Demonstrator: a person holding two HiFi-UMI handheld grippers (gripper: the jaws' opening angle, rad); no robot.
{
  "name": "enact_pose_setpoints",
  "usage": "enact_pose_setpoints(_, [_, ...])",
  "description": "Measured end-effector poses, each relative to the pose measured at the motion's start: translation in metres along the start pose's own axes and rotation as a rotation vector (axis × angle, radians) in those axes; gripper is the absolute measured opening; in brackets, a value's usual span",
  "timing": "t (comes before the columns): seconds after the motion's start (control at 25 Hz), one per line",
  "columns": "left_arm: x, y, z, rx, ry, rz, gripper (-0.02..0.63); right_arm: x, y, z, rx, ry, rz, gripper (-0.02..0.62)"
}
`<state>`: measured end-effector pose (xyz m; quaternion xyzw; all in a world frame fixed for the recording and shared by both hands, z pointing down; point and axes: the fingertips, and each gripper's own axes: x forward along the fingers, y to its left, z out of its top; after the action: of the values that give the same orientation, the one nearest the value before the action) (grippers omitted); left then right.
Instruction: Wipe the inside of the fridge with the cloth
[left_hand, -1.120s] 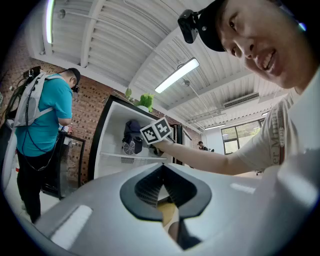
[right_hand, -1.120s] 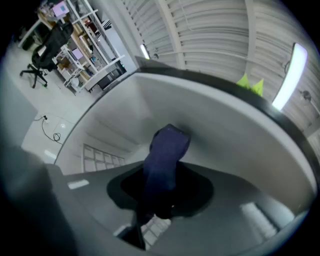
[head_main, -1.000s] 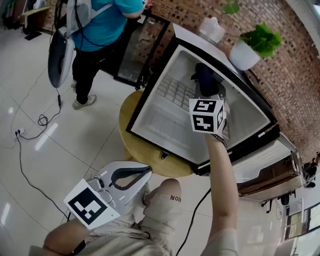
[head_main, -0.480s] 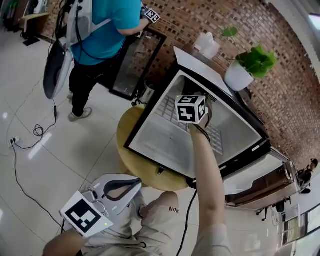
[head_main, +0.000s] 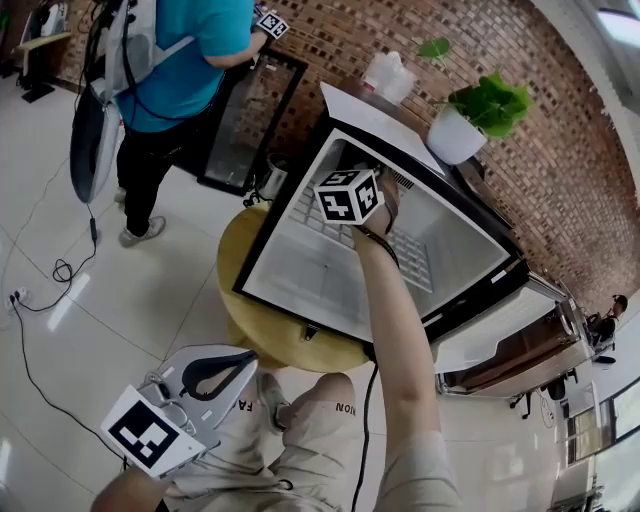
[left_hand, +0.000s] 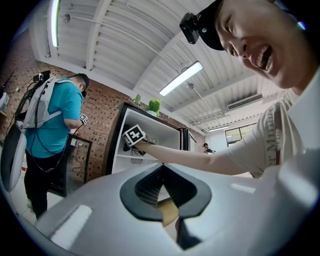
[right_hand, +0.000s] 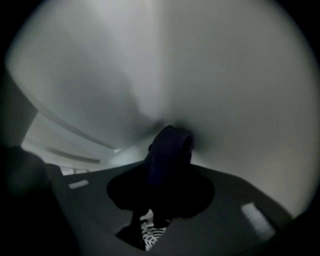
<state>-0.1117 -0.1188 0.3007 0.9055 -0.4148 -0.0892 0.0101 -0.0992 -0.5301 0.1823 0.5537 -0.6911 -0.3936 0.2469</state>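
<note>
By the person's knee, the grey left gripper (head_main: 243, 364) has its jaws pressed together, empty. Farther out, the right gripper (right_hand: 167, 175) reaches inside the black-framed, white-lined fridge (head_main: 470, 235), clamped on a dark blue cloth (right_hand: 169, 145) whose tip meets the inner wall.

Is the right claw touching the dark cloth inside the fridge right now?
Touching. The right gripper view shows the right claw shut on the dark cloth, which sticks out between its jaws toward the fridge's white inner wall.

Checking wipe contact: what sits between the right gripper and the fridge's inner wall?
The dark cloth it grips, tip against the wall: right gripper view.
</note>
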Motion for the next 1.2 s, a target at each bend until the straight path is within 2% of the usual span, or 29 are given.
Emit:
enact_pose_setpoints(0.16, [0.003, -0.005, -0.003, -0.001, 0.011, -0.017, 0.002, -0.009, -0.031, -0.039, -0.019, 0.060, -0.038, 0.104])
enact_pose_setpoints(0.28, [0.006, -0.010, -0.005, -0.004, 0.014, -0.038, 0.002, -0.019, -0.059, -0.069, -0.073, 0.107, -0.110, 0.104])
enact_pose_setpoints(0.44, [0.010, -0.019, -0.016, -0.005, 0.028, -0.060, 0.002, -0.029, -0.085, -0.113, -0.093, 0.180, -0.183, 0.104])
enact_pose_setpoints(0.64, [0.014, -0.031, -0.013, 0.003, 0.030, -0.081, 0.002, -0.045, -0.121, -0.151, 0.007, 0.270, -0.244, 0.104])
enact_pose_setpoints(0.8, [0.019, -0.032, -0.017, -0.003, 0.038, -0.082, 0.002, -0.046, -0.132, -0.168, 0.056, 0.317, -0.260, 0.104])
enact_pose_setpoints(0.88, [0.023, -0.030, -0.020, -0.006, 0.042, -0.084, 0.002, -0.045, -0.129, -0.167, 0.069, 0.308, -0.245, 0.104])
enact_pose_setpoints(0.96, [0.023, -0.030, -0.023, -0.011, 0.047, -0.087, 0.002, -0.050, -0.115, -0.154, 0.077, 0.254, -0.202, 0.106])
enact_pose_setpoints(1.12, [0.019, -0.026, -0.027, 0.001, 0.048, -0.082, 0.002, -0.057, -0.060, -0.093, 0.048, 0.086, -0.053, 0.106])
enact_pose_setpoints(1.2, [0.018, -0.019, -0.030, 0.017, 0.049, -0.074, 0.002, -0.044, -0.032, -0.060, 0.027, 0.046, 0.020, 0.106])
